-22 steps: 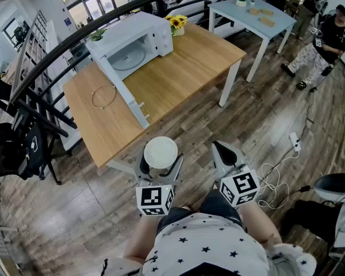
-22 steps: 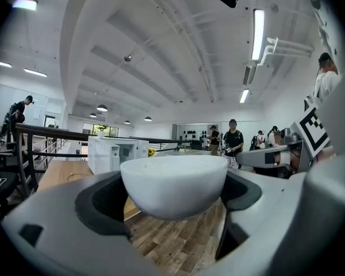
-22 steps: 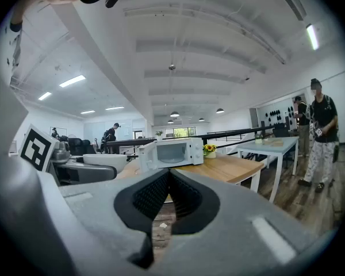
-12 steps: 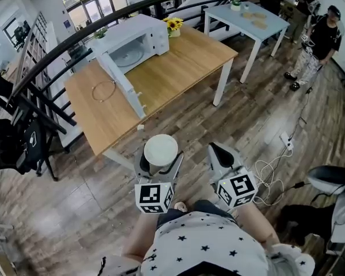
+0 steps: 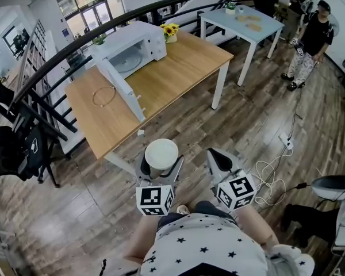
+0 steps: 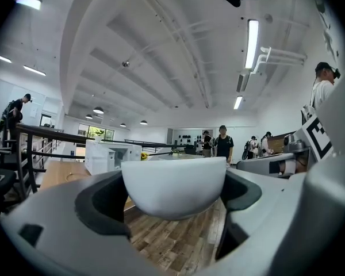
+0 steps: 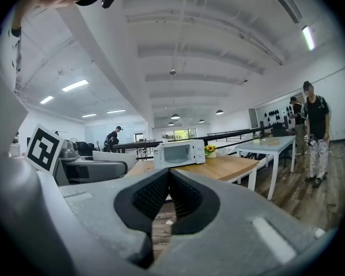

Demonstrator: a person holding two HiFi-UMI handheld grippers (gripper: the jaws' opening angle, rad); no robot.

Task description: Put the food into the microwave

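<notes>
A white bowl sits between the wide-spread jaws of my left gripper, held over the wooden floor just short of the table's near corner. In the left gripper view the bowl fills the gap between both pads; its contents are hidden. The white microwave stands at the far side of the wooden table, its door swung open toward me. It also shows in the left gripper view and in the right gripper view. My right gripper hangs beside the left, shut and empty.
A wire ring lies on the table's left part and a sunflower vase stands beside the microwave. A black railing runs behind. A light blue table and a standing person are far right. Cables lie on the floor.
Both grippers keep their places in the head view and the bowl stays held. The table and microwave have drifted slightly up and left in the picture.
</notes>
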